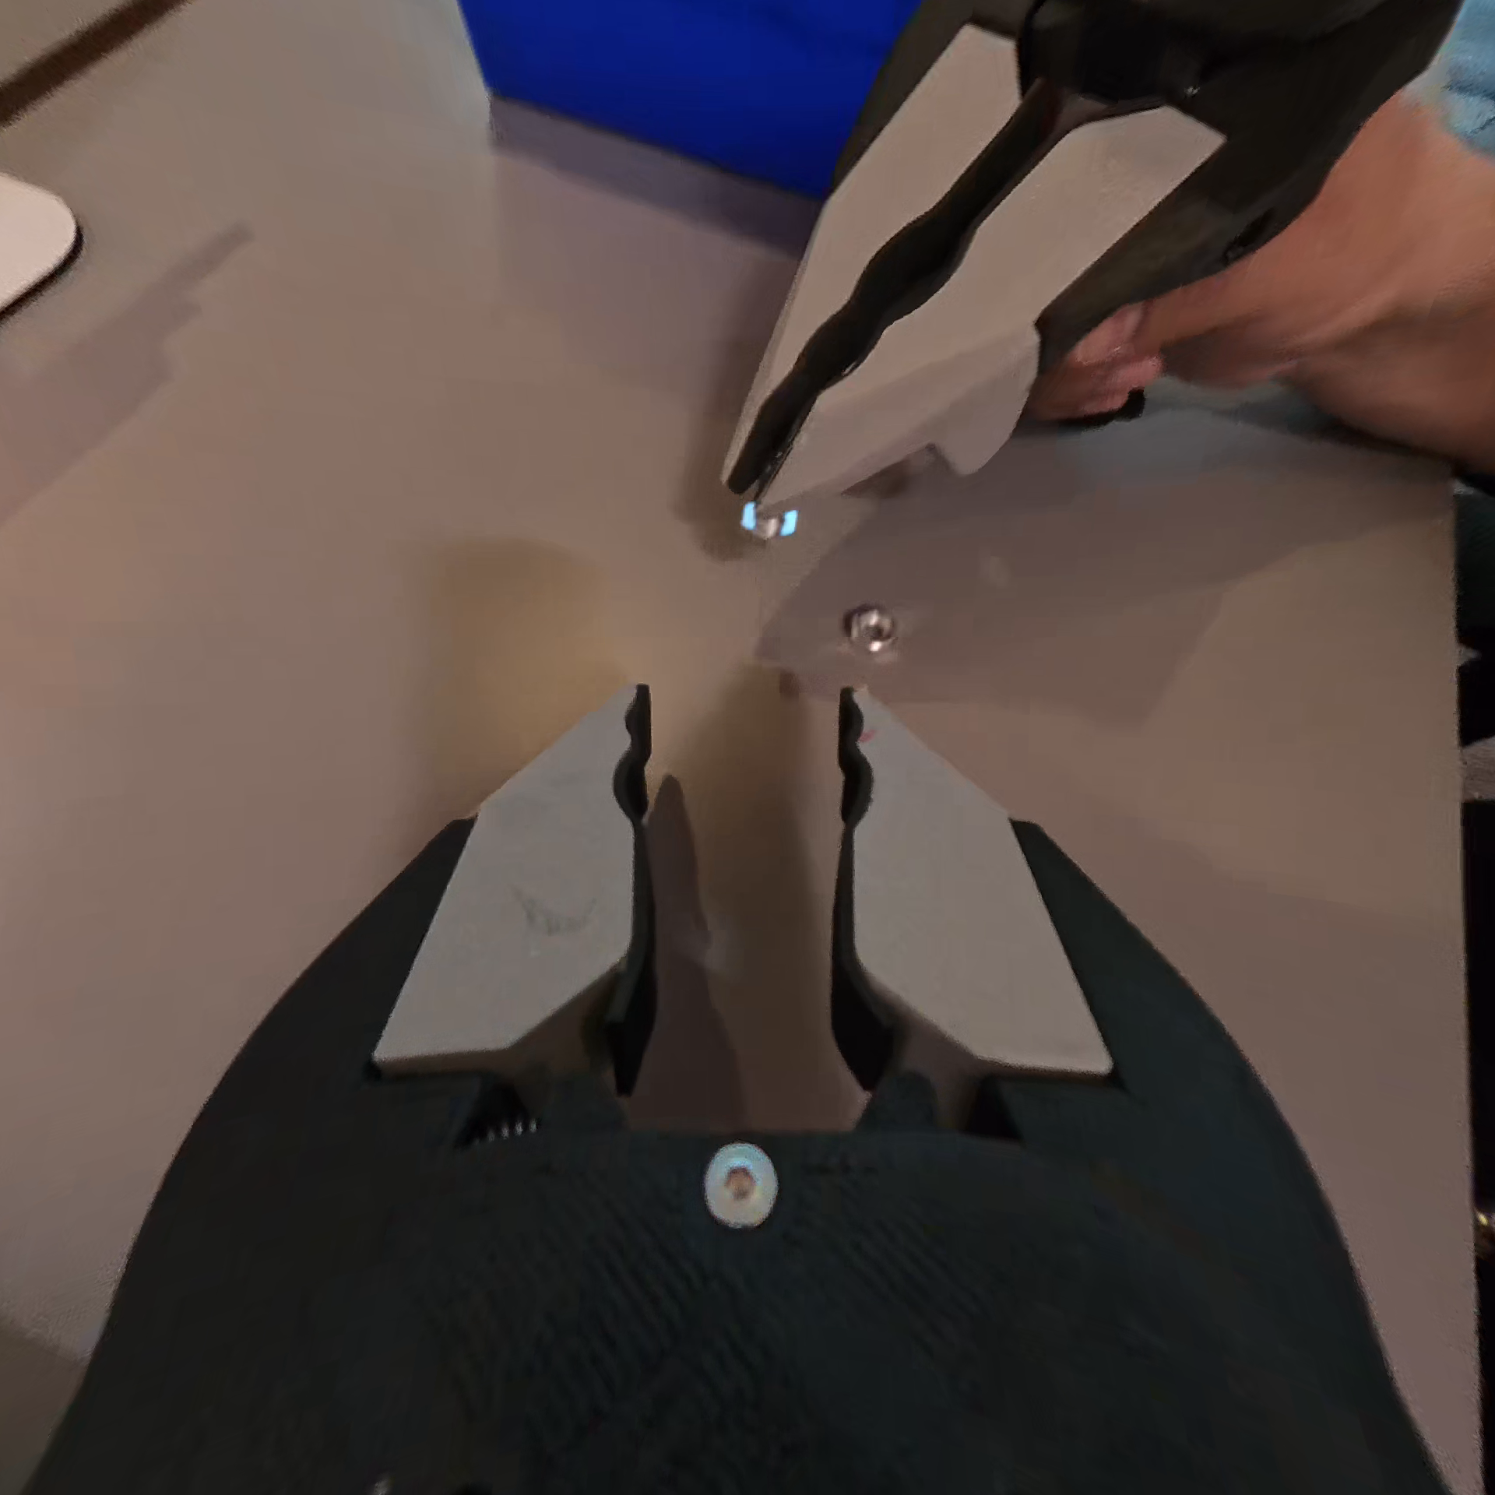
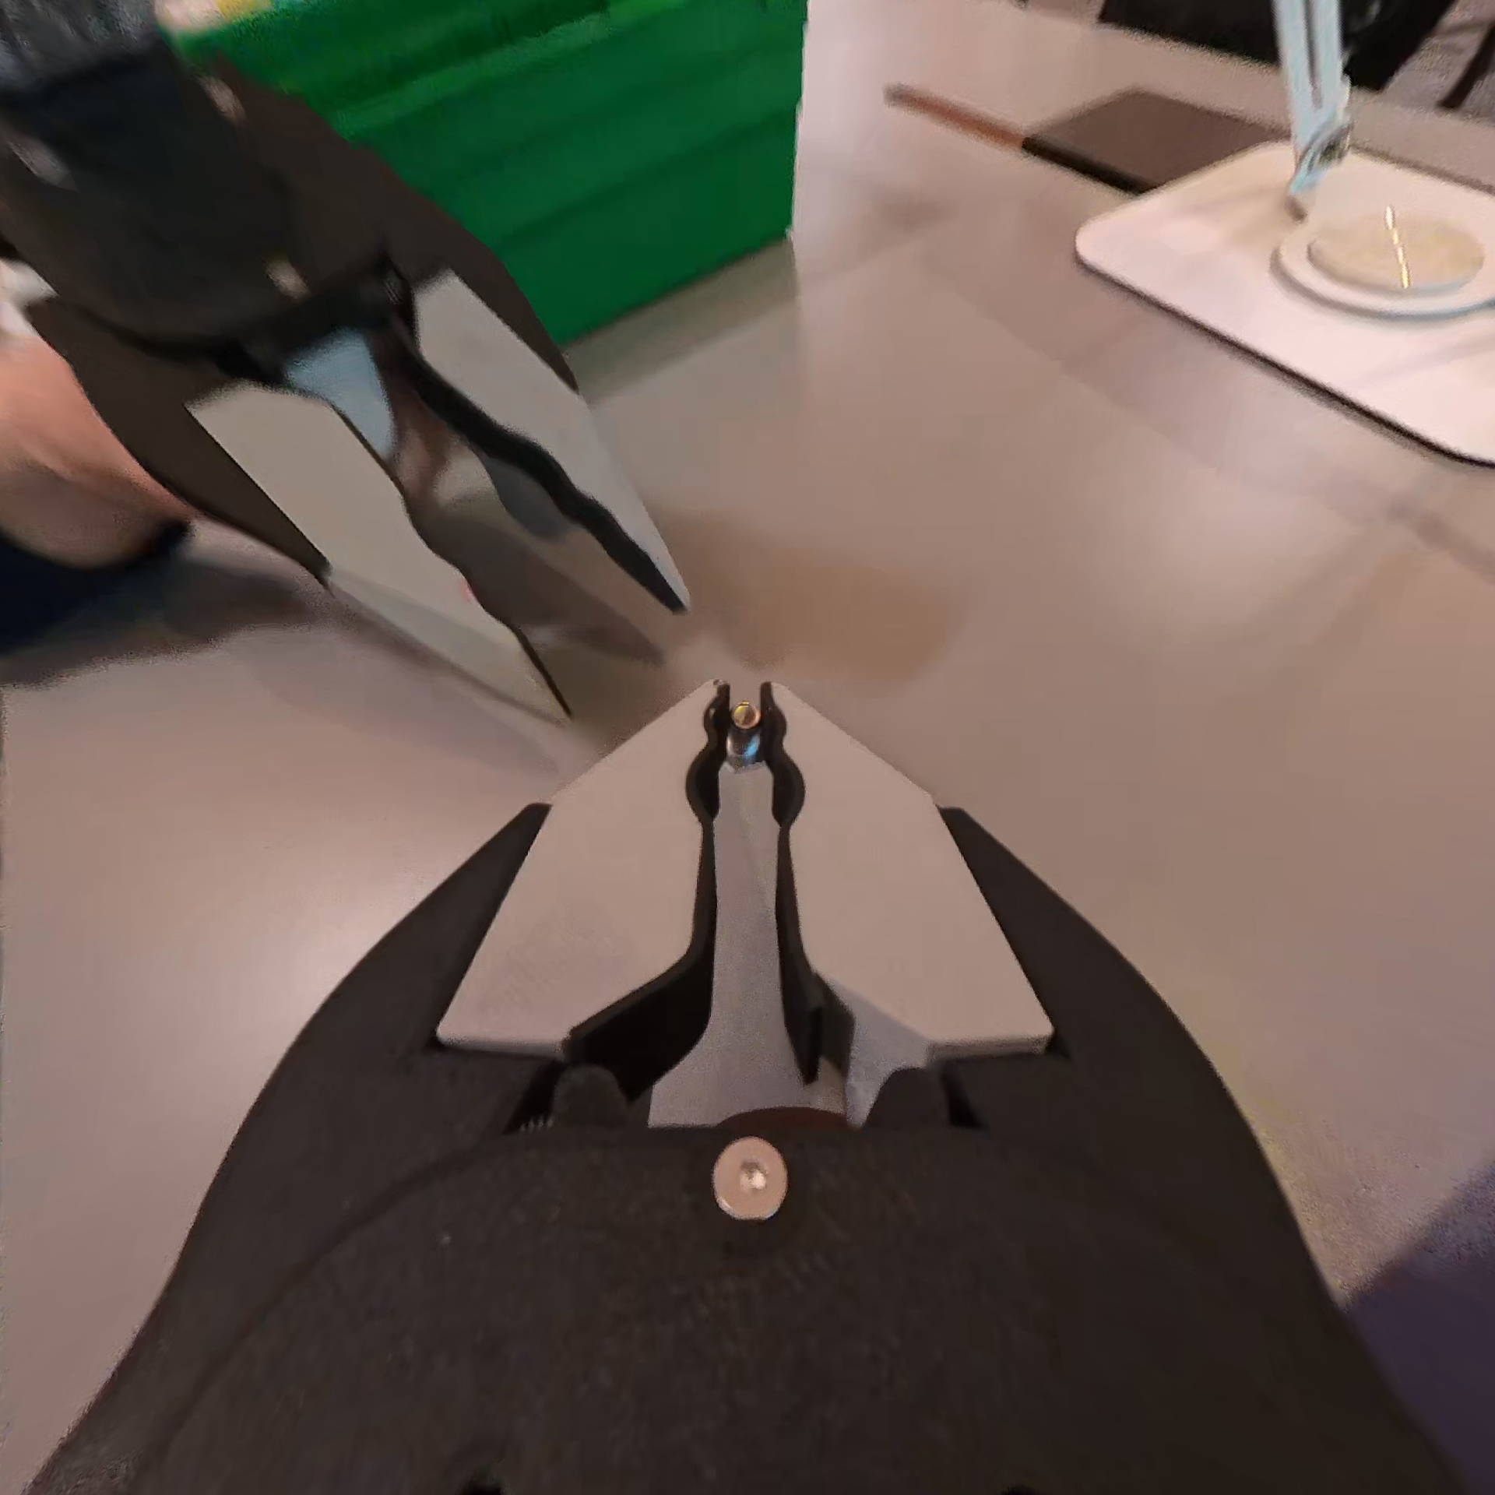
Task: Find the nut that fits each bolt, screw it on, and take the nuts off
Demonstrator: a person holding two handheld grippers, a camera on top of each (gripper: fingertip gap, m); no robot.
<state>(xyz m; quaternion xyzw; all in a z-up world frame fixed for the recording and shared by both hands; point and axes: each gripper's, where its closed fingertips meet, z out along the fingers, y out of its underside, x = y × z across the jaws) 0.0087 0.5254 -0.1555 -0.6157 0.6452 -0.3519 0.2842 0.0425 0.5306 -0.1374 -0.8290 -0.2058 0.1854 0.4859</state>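
Observation:
My right gripper [image 2: 743, 697] is shut on a small metal bolt [image 2: 743, 732], which stands between its fingertips just above the grey table [image 2: 1052, 728]. In the left wrist view the right gripper [image 1: 751, 484] comes in from the upper right, held by a hand [image 1: 1294, 323], with the shiny bolt [image 1: 768, 522] at its tips. A second small metal piece [image 1: 870, 627], a nut or bolt head, lies on the table just ahead of my left gripper [image 1: 744, 700]. My left gripper is open and empty; it also shows in the right wrist view [image 2: 621, 657] at the left.
A blue box [image 1: 688, 81] stands at the back in the left wrist view, and a green box [image 2: 566, 121] in the right wrist view. A white stand base [image 2: 1294, 323] sits at the far right. The table's edge [image 1: 1456, 728] runs close on the right. My hands' fingertips stand some 5 cm from each other.

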